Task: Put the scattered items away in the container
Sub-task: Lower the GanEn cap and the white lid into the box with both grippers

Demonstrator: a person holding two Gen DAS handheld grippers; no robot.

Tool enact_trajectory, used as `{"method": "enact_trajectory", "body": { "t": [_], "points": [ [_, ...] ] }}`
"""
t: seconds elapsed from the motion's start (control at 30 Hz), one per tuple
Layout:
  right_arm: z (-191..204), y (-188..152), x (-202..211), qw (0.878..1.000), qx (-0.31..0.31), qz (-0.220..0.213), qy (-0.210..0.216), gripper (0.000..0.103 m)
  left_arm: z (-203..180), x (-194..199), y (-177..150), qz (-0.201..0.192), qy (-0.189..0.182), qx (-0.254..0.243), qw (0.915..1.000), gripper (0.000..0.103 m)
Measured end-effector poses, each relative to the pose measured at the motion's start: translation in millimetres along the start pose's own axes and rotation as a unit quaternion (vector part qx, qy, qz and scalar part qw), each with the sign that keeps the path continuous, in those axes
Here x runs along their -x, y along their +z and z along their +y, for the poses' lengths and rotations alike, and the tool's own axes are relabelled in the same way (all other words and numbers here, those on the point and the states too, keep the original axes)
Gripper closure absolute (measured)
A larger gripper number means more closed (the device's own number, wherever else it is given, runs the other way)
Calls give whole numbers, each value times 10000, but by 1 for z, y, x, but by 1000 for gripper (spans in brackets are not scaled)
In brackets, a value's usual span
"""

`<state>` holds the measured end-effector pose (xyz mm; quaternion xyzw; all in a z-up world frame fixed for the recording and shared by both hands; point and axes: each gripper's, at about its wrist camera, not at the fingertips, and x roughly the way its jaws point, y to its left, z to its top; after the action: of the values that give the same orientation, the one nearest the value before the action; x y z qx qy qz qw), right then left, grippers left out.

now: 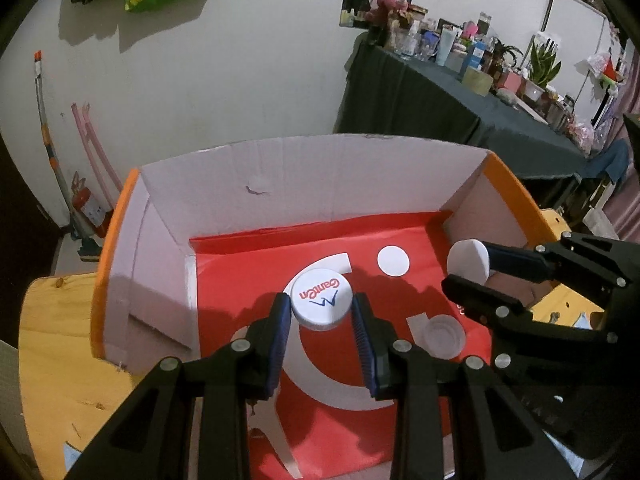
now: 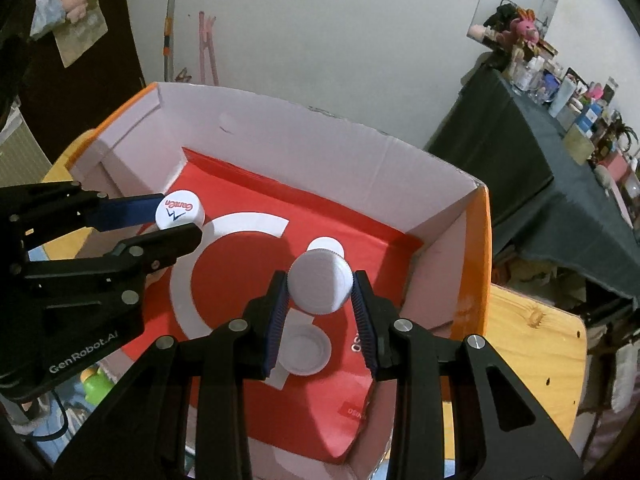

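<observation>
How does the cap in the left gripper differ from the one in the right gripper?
The left gripper holds a printed cap bearing red and blue lettering; the right gripper holds a plain cap with no print. The printed cap looks flatter, the plain cap taller with a ribbed side. Both are white, round, pinched by their sides and held above the box.

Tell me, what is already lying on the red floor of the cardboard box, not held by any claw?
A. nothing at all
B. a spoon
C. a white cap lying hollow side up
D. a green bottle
C: a white cap lies hollow side up on the box floor, beneath the right claw, touched by neither claw.
</observation>
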<state>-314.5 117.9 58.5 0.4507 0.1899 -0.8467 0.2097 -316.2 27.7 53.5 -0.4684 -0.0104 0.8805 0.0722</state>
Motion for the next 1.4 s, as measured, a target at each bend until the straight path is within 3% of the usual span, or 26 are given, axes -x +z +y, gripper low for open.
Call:
{"method": "enact_trajectory", "body": {
  "t": [0.57, 1.4],
  "points": [
    [13, 0, -32, 9990, 186, 376, -166, 72, 9, -4, 6, 52, 217, 17, 9997, 69],
    [13, -9, -58, 9969, 307, 665, -279, 72, 4, -38, 4, 471, 252, 32, 9986, 69]
  ]
}}
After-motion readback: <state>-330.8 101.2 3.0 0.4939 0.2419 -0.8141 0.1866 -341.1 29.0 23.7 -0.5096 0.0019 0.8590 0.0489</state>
